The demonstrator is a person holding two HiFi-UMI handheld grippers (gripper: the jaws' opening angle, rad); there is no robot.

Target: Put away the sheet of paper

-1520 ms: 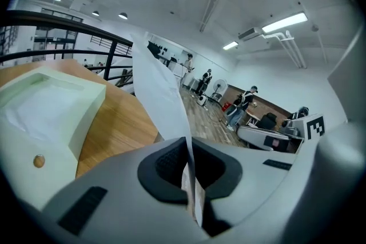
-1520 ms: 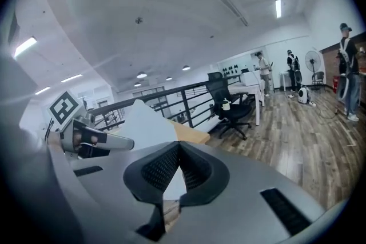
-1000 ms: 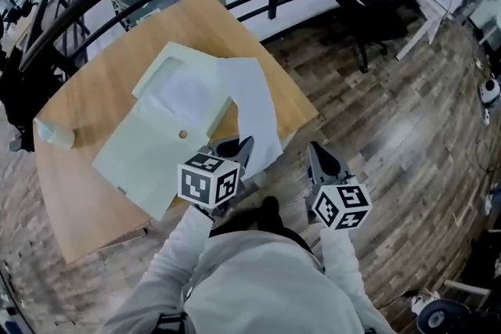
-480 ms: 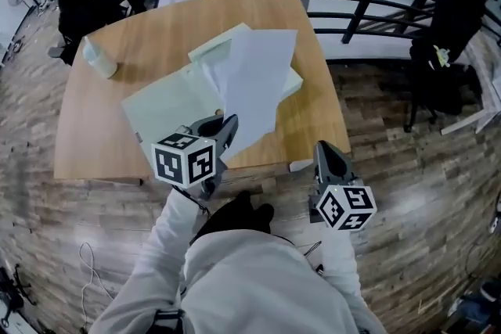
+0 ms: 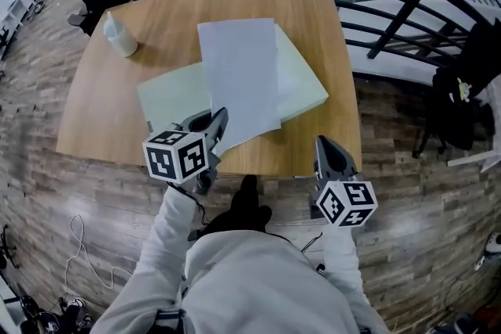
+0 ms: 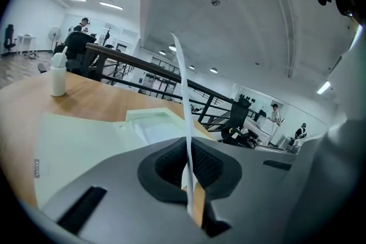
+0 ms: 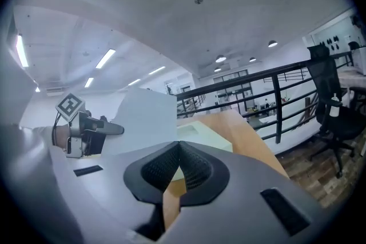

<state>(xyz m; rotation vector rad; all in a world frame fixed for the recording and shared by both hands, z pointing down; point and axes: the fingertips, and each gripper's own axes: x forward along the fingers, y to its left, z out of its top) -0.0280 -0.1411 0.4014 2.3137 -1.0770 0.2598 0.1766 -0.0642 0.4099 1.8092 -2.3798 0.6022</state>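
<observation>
Sheet of paper: white, pinched at its near corner by the left claw, jaws pressed onto it; the sheet extends away over the pale green open folder. Folder: lying on the wooden counter. Right claw: jaws pressed together, nothing between them, at the counter's near right edge. White bottle: upright, far left corner of the counter.
</observation>
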